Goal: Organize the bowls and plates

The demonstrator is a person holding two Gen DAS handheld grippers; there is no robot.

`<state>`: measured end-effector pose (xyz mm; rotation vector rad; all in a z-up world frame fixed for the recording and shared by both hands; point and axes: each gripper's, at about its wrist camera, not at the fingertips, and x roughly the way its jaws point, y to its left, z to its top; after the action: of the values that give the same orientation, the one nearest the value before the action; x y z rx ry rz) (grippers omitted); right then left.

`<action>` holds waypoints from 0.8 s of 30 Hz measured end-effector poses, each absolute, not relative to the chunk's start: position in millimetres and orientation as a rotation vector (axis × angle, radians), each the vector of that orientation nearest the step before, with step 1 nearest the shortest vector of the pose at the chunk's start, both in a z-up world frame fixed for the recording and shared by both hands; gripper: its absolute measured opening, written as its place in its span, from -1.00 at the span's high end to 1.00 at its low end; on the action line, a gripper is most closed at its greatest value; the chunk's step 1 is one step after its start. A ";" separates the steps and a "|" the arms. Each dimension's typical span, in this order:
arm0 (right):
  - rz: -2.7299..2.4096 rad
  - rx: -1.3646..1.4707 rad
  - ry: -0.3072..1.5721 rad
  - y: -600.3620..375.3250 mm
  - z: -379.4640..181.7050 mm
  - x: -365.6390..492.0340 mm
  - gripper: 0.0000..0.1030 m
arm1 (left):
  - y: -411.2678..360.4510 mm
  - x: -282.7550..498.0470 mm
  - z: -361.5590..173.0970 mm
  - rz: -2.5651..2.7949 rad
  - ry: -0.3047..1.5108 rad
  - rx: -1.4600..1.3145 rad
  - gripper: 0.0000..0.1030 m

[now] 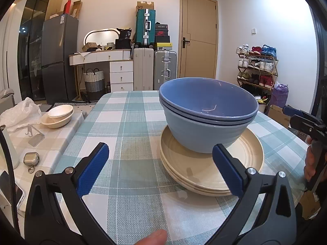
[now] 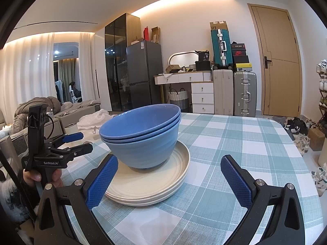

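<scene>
The table (image 1: 132,183) is carrying one stack at its centre: bowls (image 1: 206,120) nesting on plates (image 1: 204,175). The left gripper (image 1: 161,167) at seven o'clock and right gripper (image 2: 169,173) at five are gaping, empty — any nudge risks tipping the bowls, seemingly off-centre.

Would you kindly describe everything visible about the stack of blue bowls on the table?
The stack of blue bowls looks like three nested bowls: rims of two deeper blue ones show above a paler blue outer bowl. They appear glazed ceramic, glossy and empty inside. The stack sits upright on the stacked cream plates, slightly off-centre, on the checked tablecloth. Neither pair of tongs touches it.
</scene>
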<state>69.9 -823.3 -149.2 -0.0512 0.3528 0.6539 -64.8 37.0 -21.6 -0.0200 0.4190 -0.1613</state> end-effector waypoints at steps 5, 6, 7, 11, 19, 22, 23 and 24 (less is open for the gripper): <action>0.653 -0.051 0.350 -823.0 -148.8 70.1 -0.99 | 36.9 -64.8 -21.9 -0.162 0.420 -0.020 -0.96; 0.652 -0.051 0.351 -822.8 -148.8 69.9 -0.99 | 36.9 -65.1 -21.8 -0.161 0.419 -0.019 -0.96; 0.653 -0.051 0.351 -822.9 -148.8 70.1 -0.99 | 37.0 -65.2 -21.7 -0.162 0.418 -0.020 -0.96; 0.655 -0.049 0.351 -823.1 -149.0 69.9 -0.99 | 36.7 -65.1 -21.8 -0.161 0.418 -0.020 -0.96; 0.653 -0.051 0.351 -823.3 -149.3 70.1 -0.99 | 36.0 -65.8 -22.2 -0.161 0.418 -0.018 -0.96; 0.652 -0.051 0.349 -823.3 -149.0 69.8 -0.99 | 36.0 -65.4 -22.6 -0.160 0.419 -0.018 -0.96; 0.652 -0.051 0.348 -823.2 -148.8 69.5 -0.99 | 36.0 -65.7 -22.3 -0.161 0.420 -0.019 -0.96; 0.652 -0.051 0.348 -823.3 -148.8 69.9 -0.99 | 36.0 -65.8 -22.3 -0.160 0.419 -0.019 -0.96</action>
<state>69.9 -823.3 -148.8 -0.0513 0.3484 0.6519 -65.8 36.0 -22.3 -0.0193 0.4191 -0.1604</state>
